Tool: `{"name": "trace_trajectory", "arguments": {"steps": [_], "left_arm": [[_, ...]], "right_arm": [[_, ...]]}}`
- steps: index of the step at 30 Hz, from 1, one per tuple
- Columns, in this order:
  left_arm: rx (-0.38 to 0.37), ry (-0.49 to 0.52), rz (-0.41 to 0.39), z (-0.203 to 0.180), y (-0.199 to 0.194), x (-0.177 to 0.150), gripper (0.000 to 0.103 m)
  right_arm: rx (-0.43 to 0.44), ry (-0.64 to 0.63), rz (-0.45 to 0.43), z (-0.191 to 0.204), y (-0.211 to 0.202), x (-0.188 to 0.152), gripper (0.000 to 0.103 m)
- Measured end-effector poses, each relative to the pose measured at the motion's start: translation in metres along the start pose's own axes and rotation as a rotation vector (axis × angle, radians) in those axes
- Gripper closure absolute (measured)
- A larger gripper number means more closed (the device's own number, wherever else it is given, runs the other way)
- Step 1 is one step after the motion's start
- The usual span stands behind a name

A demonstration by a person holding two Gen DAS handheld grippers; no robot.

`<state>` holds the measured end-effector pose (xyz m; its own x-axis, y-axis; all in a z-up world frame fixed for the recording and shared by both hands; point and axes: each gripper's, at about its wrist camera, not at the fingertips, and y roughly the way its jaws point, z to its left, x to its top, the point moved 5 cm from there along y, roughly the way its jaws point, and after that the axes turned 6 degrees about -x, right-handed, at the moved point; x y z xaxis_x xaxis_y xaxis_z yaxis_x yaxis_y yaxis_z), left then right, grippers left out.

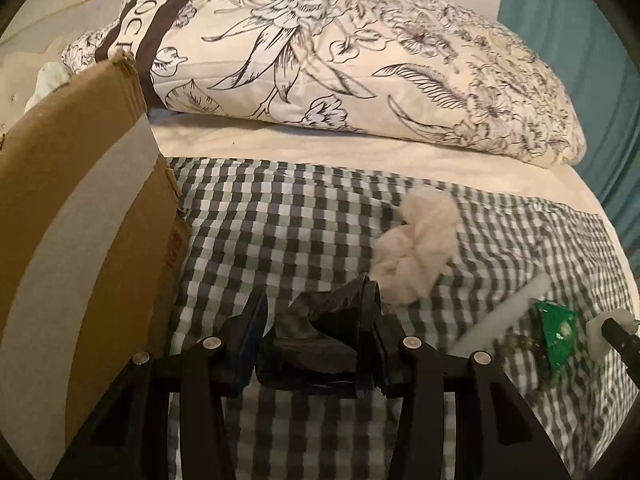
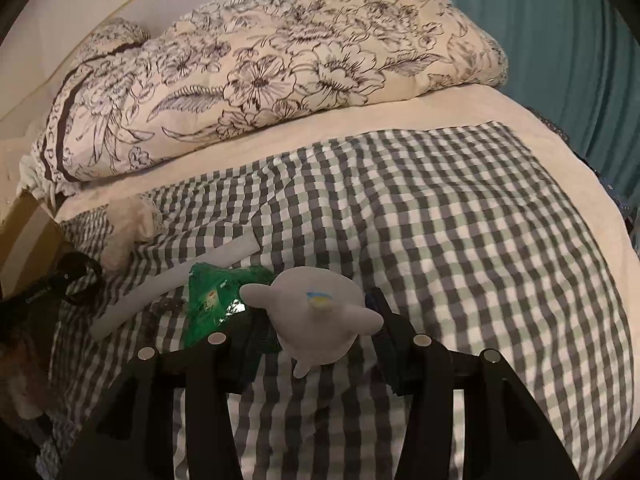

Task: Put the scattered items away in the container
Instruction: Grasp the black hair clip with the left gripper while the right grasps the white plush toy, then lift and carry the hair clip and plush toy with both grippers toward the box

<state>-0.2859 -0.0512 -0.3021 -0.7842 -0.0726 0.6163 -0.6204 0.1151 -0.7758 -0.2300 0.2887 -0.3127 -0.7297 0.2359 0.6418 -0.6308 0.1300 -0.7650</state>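
My left gripper (image 1: 316, 316) is shut on a crumpled black plastic bag (image 1: 320, 344), held just above the checked cloth beside the cardboard box (image 1: 80, 200) at the left. My right gripper (image 2: 316, 320) is shut on a grey plush toy (image 2: 316, 312) with a small blue and yellow mark. On the cloth lie a cream crumpled cloth (image 1: 420, 240), a white stick (image 1: 504, 312), a green packet (image 1: 556, 332) and some dark beads (image 2: 166, 304). These also show in the right wrist view: cream cloth (image 2: 128, 228), stick (image 2: 176, 280), packet (image 2: 216, 300).
A checked cloth (image 2: 440, 240) covers a cream bed. A folded floral quilt (image 1: 340, 60) lies along the back. A teal curtain (image 2: 560, 40) hangs at the right. The left gripper's body (image 2: 48, 288) shows at the left of the right wrist view.
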Motion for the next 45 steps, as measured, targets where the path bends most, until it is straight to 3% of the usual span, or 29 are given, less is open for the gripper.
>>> {"name": "trace_trajectory", "arguments": {"steps": [15, 31, 45], "left_arm": [[-0.034, 0.068, -0.077, -0.032, -0.083, -0.012, 0.056], [-0.107, 0.068, -0.139, -0.049, -0.180, -0.044, 0.056], [-0.116, 0.138, -0.271, -0.062, -0.272, -0.055, 0.056]], "right_arm": [[0.025, 0.061, -0.056, -0.011, -0.077, -0.022, 0.056], [0.017, -0.002, -0.106, 0.014, -0.159, -0.052, 0.056], [0.033, -0.067, -0.201, 0.051, -0.233, -0.064, 0.056]]}}
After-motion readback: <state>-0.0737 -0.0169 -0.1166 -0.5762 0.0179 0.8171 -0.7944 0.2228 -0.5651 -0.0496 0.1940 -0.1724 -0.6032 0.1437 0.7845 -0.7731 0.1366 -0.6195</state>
